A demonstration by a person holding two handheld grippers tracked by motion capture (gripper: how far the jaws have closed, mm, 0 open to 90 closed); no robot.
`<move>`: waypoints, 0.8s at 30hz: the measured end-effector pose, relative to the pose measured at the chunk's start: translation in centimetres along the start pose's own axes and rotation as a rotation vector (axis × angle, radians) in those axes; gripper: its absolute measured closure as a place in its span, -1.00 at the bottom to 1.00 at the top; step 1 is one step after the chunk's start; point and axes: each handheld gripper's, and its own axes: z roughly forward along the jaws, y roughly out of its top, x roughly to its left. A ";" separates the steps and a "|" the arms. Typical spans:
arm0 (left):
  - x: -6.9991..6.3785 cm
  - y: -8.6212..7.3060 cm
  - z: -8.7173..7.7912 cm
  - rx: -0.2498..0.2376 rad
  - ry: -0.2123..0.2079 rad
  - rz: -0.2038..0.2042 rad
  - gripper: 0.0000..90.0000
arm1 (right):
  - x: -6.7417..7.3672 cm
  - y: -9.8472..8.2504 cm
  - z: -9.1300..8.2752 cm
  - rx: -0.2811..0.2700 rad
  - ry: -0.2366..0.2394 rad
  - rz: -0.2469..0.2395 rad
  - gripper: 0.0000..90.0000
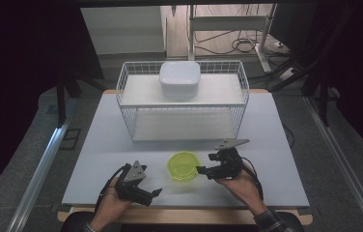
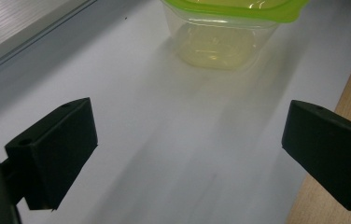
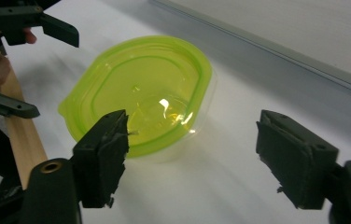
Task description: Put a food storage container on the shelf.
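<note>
You have one green tub [image 1: 184,166] on the table [image 1: 97,159], one wire rack [image 1: 183,99] behind it, and one white box [image 1: 179,79] on top shelf of the rack; you hold two grippers. The tub stands upright with its green lid on, near the front edge of the table, at about 6 o'clock from the rack and well apart from it. Its shape is a rounded oval; in the high view the outline looks almost round, so I cannot tell surely where the long axis goes. In the right gripper view the long axis seems to run from 7 o'clock to 1 o'clock, and a small tab of the lid points to 8 o'clock. Your left gripper [image 1: 156,192] is at 8 o'clock from the tub, near it but not touching; its jaws stand wide apart with nothing between them, and the tub [image 2: 225,32] is ahead of them at 12 o'clock. Your right gripper [image 1: 202,170] is just beside the tub at 3 o'clock. Its jaws are apart and do not press anything; the tub [image 3: 141,93] lies beyond the left jaw.
</note>
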 end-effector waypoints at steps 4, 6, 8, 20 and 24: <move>0.0 0.0 0.0 0.001 0.002 0.002 -0.93 | -0.5 0.3 0.4 -0.005 0.027 0.042 -0.32; 0.0 0.0 0.0 0.000 0.002 0.003 -0.93 | -0.9 0.4 0.6 -0.009 0.049 0.075 -0.27; 0.0 0.0 0.0 0.001 0.002 0.003 -0.93 | -1.3 0.4 0.9 -0.005 0.068 0.104 -0.23; -0.1 0.0 0.0 0.005 0.004 0.009 -0.93 | -2.8 1.2 2.5 0.032 0.118 0.201 0.25; -0.1 0.0 0.0 0.004 0.003 0.010 -0.93 | -3.3 1.5 3.3 0.042 0.152 0.238 0.36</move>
